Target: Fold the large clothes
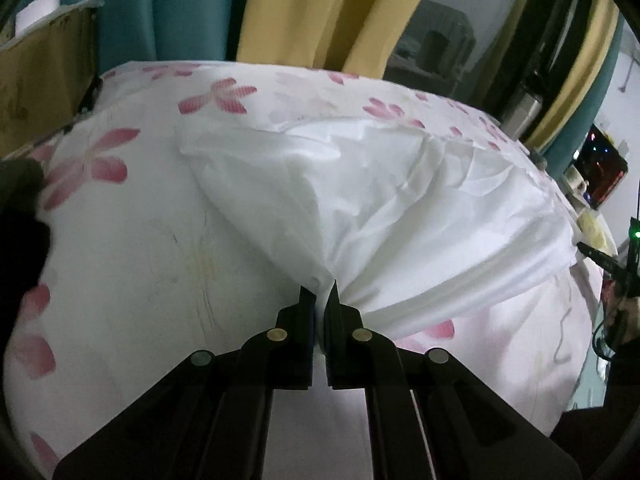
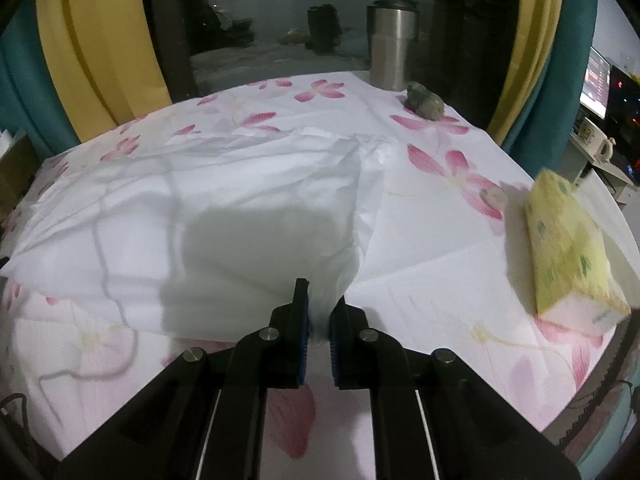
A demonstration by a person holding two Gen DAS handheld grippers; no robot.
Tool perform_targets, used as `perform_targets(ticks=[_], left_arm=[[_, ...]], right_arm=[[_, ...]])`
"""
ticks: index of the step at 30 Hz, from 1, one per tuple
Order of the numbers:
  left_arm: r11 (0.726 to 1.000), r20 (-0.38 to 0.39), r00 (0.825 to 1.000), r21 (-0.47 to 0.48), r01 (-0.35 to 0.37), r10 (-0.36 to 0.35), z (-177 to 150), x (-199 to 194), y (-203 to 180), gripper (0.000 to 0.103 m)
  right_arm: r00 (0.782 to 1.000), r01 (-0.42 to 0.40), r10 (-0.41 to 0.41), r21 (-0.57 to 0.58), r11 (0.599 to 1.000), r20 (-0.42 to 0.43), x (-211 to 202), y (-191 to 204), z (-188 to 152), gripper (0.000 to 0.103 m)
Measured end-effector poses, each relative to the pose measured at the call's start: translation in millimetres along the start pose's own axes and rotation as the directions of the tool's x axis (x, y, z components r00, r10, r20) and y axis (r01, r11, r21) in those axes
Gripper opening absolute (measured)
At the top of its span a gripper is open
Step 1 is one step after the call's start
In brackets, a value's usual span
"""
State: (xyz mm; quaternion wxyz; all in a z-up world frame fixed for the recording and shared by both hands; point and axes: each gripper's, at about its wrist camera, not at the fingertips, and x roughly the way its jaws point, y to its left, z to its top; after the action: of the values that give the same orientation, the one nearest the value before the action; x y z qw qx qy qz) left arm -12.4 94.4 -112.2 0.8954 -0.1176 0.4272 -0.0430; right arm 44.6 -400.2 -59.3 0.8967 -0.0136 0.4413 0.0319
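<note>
Place: I am working in a home, a lived-in room, likely a bedroom or living corner.
Work surface: my desk [image 2: 440, 240] is covered with a white cloth printed with pink flowers, household linen.
Window side: yellow curtains [image 1: 320, 8] and teal curtains [image 1: 124, 12] hang behind it, framing a dark glass pane [image 2: 280, 20].
Everyday items: a steel tumbler [image 2: 392, 46] stands at the far edge, a yellow tissue pack [image 2: 568, 248] lies to my right, and a mug [image 2: 598, 142] sits on a side surface.
Electronics: lit screens [image 2: 600, 84] glow at the right.
Storage: a cardboard box [image 1: 44, 64] stands at the left.
</note>
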Motion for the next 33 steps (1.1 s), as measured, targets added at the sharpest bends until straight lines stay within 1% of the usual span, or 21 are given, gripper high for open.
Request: perform_targets(ticks=[2,3,4,5,6,7,8,12,16,19,22,23,26,29,30,31,33], left_arm=[[1.000,-0.007,1.000,-0.011,0.013,-0.013,-1,-2,0,0.006],[1.000,-0.009,1.000,-0.006,0.014,-0.014,-1,-3,-1,0.008],[1.000,0.001,1.000,0.014,0.007,-0.007,0,-5,-3,0.015],[1.000,0.008,1.000,0.026,-0.007,0.007,0,-7,-4,0.027],[0.999,0.012,1.000,0.033,-0.023,0.023,1,-8,-5,0.033],[0.999,0.016,0.999,0.036,-0.036,0.035,3,-10,-5,0.043],[0.998,0.026,0.999,0.034,-0.044,0.043,5,-13,-4,0.044],[0.997,0.077,0.994,0.012,-0.081,0.080,23,-23,4,0.044],[0.995,0.099,0.991,0.012,-0.096,0.094,43,-22,6,0.044],[0.994,0.087,0.991,0.008,-0.107,0.105,59,-6,5,0.044],[0.988,0.050,0.986,-0.013,-0.156,0.157,70,16,1,0.044],[0.987,0.051,0.985,-0.015,-0.162,0.163,73,23,-1,0.044],[0.987,0.044,0.986,-0.005,-0.162,0.162,81,39,-7,0.044],[0.989,0.030,0.989,0.009,-0.148,0.147,90,52,-11,0.044],[0.986,0.022,0.986,0.023,-0.164,0.164,92,57,-11,0.044],[0.978,0.007,0.978,0.043,-0.206,0.206,94,66,-11,0.044],[0.973,0.007,0.975,0.060,-0.223,0.223,98,71,-9,0.044]], right_arm=[[1.000,0.000,0.000,0.010,1.000,-0.006,0,-3,-5,0.008],[1.000,-0.004,0.004,0.020,1.000,-0.004,-1,-5,-8,0.008],[1.000,-0.005,0.005,0.028,1.000,-0.005,-2,-6,-9,0.008],[1.000,-0.002,0.002,0.030,1.000,-0.010,-2,-7,-9,0.008],[1.000,-0.004,0.004,0.028,1.000,-0.016,-2,-7,-9,0.009],[1.000,-0.005,0.005,0.023,1.000,-0.024,-2,-6,-7,0.013],[0.999,0.005,-0.004,0.014,1.000,-0.033,-3,-6,-6,0.014],[0.998,0.039,-0.040,-0.018,0.999,-0.051,-10,-2,1,0.019],[0.997,0.073,-0.074,-0.030,0.997,-0.026,-21,-1,10,0.023],[0.996,0.085,-0.086,-0.020,0.996,-0.010,-22,0,20,0.024],[0.995,0.097,-0.097,0.000,0.995,0.015,-19,3,32,0.024],[0.995,0.099,-0.099,0.009,0.995,0.022,-18,4,35,0.024],[0.995,0.088,-0.088,0.017,0.996,0.036,-11,11,46,0.024],[0.997,0.071,-0.071,0.001,0.997,0.029,-2,21,53,0.024],[0.997,0.065,-0.065,-0.004,0.998,0.028,1,25,55,0.024],[0.998,0.058,-0.058,-0.007,0.998,0.027,4,26,56,0.024],[0.999,0.042,-0.041,-0.008,0.999,0.018,12,31,58,0.024]])
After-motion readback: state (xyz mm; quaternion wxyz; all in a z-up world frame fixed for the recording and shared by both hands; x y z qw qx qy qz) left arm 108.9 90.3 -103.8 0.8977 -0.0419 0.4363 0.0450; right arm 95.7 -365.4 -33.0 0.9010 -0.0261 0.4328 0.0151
